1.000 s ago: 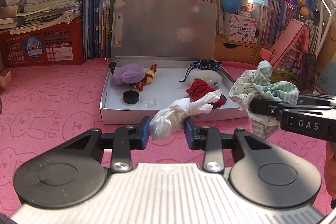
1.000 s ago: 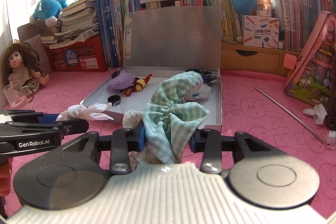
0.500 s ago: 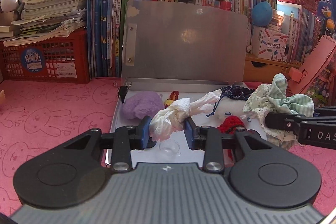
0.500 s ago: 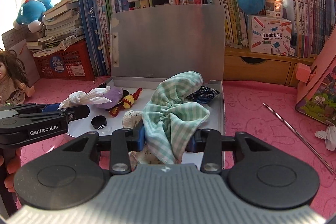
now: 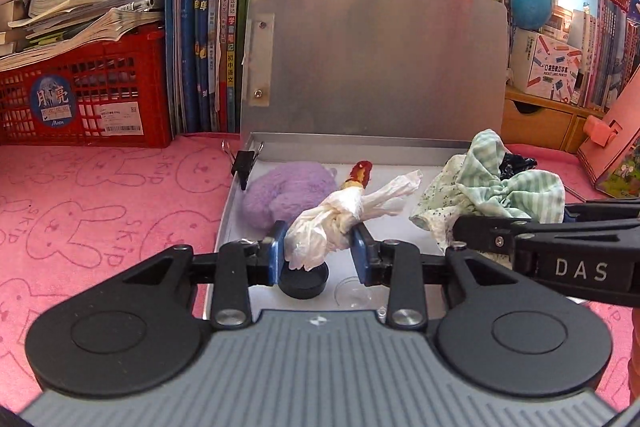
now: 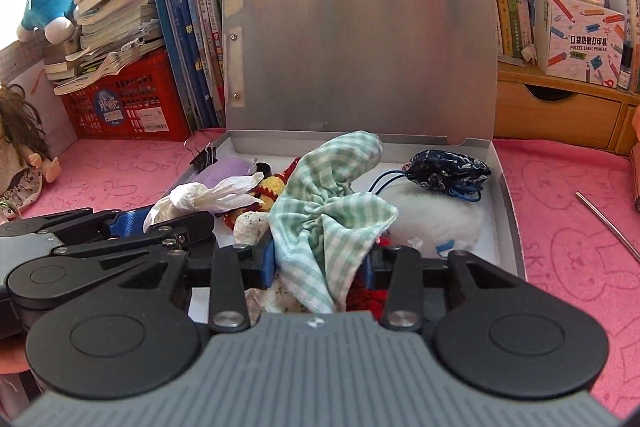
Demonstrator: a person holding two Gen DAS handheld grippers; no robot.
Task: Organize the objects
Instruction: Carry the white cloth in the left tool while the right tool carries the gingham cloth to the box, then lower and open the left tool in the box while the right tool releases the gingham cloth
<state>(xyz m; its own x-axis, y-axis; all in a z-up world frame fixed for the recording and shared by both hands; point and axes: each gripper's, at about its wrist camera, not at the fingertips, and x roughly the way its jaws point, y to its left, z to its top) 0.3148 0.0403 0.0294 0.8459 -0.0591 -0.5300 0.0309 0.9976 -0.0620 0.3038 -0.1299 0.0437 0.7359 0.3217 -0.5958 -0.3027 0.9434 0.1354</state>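
A silver box (image 5: 360,141) (image 6: 506,195) lies with its lid raised on the pink mat. My left gripper (image 5: 320,251) is shut on a knotted white plastic bag (image 5: 340,217) (image 6: 200,193), held above the box's front left part. My right gripper (image 6: 320,259) is shut on a bundle of green checked cloth (image 6: 336,203) (image 5: 504,187), held over the box's middle. Inside lie a purple plush (image 5: 280,189), a red and yellow knitted toy (image 5: 358,173), a black cap (image 5: 304,281), a clear lid (image 5: 354,291), a dark blue pouch (image 6: 448,169) and white fluff (image 6: 432,221).
A red crate (image 5: 88,95) under stacked books, a row of upright books (image 5: 204,27) and plush toys stand behind the box. A doll (image 6: 20,143) sits at far left, a wooden drawer unit (image 6: 560,111) at right, and a metal rod (image 6: 608,223) lies on the mat.
Both grippers have moved forward and a little down, from in front of the box to over its inside, each still holding its bundle.
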